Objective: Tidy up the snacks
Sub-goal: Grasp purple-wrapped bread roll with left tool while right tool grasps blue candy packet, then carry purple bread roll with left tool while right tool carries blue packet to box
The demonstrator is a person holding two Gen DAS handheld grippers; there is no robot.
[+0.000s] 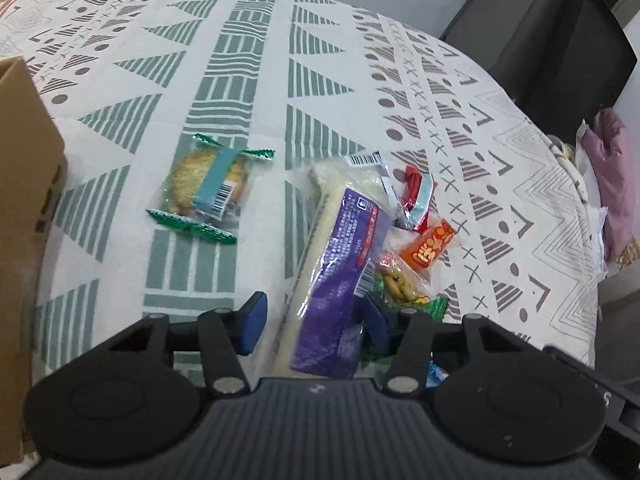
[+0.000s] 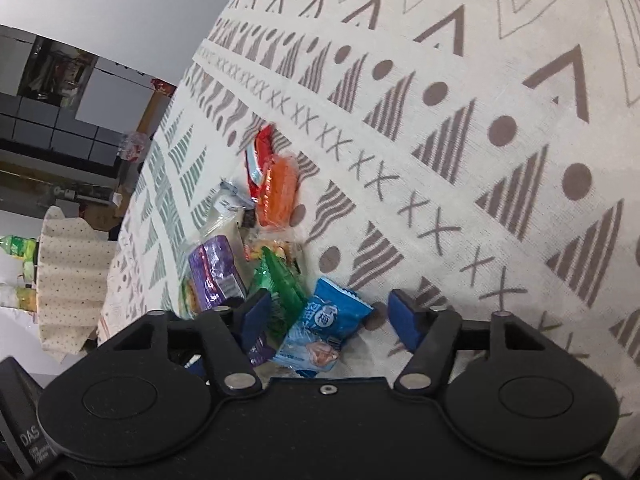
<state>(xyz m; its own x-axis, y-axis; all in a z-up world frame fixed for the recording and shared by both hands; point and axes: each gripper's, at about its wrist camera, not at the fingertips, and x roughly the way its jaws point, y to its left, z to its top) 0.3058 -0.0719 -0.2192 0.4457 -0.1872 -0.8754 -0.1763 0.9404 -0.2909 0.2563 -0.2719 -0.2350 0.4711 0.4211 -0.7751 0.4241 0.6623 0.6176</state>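
A heap of snack packets lies on a patterned tablecloth (image 1: 280, 60). In the left wrist view my left gripper (image 1: 316, 322) straddles a long purple and clear packet (image 1: 340, 272). A small gap shows between its left pad and the wrapper, and the right pad sits at the packet's edge. Beside the packet lie an orange packet (image 1: 430, 248), a red and blue one (image 1: 416, 196) and a biscuit packet with green ends (image 1: 204, 192). In the right wrist view my right gripper (image 2: 330, 322) stands open around a blue packet (image 2: 324, 328). A green packet (image 2: 280, 284) lies by its left pad.
A cardboard box (image 1: 24, 184) stands at the table's left edge. Dark furniture (image 1: 560, 40) and a pink cloth (image 1: 612, 168) lie beyond the right edge. The cloth beyond the heap is bare. The purple packet (image 2: 214, 272) and the orange one (image 2: 278, 190) also show in the right wrist view.
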